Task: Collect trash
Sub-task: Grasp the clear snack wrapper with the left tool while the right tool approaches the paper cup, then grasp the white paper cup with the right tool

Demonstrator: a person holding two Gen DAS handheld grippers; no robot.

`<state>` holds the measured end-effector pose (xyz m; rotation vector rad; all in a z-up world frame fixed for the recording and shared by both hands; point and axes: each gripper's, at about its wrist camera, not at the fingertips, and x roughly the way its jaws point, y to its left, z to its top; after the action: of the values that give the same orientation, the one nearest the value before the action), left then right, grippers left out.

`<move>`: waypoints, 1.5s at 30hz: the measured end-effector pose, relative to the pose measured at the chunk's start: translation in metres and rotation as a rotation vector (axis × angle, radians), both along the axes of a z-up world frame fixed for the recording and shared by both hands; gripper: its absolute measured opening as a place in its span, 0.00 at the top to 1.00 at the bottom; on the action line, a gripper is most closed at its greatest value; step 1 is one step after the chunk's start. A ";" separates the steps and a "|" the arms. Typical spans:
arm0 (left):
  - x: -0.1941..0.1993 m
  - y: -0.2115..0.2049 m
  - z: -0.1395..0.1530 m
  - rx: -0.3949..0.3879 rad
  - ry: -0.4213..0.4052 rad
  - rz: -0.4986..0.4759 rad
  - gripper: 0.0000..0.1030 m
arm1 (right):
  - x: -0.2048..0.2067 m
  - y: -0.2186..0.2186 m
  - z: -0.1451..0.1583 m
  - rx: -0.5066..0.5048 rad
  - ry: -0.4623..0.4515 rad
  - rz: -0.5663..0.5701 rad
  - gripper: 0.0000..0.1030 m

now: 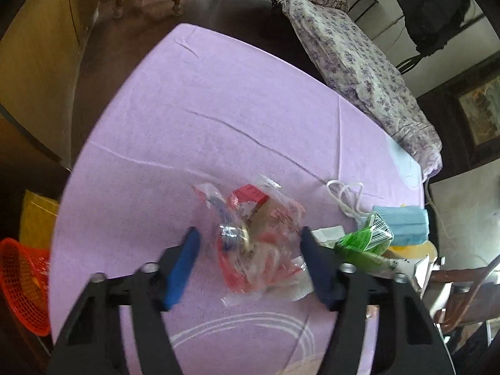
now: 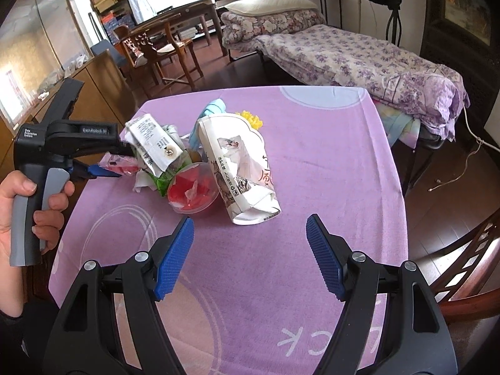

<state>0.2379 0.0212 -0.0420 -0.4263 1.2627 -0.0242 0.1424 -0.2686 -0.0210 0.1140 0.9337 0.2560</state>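
Two hand-held grippers: my left hand-held gripper straddles the wrapper, jaws apart, nearer the trash; my right hand-held gripper gapes empty.

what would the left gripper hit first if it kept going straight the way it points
Most likely the crumpled clear plastic wrapper with red print, lying on the purple tablecloth between the left gripper's jaws. Depth is unclear, so contact cannot be confirmed.

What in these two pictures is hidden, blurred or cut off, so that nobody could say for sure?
- Left wrist view: clear wrapper between the left gripper fingers is motion-blurred; contact unclear.
- Left wrist view: orange basket is cut by the frame edge; contents unseen.
- Right wrist view: blue item is mostly behind the white paper bag.
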 end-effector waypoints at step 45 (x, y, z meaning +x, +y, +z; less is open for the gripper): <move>-0.073 0.028 0.012 -0.005 -0.131 -0.063 0.67 | 0.029 0.038 0.012 -0.096 -0.021 0.024 0.70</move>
<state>0.1648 0.0489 -0.0296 -0.3832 1.1471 -0.1069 0.1716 -0.2302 -0.0087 0.0112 0.9258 0.2338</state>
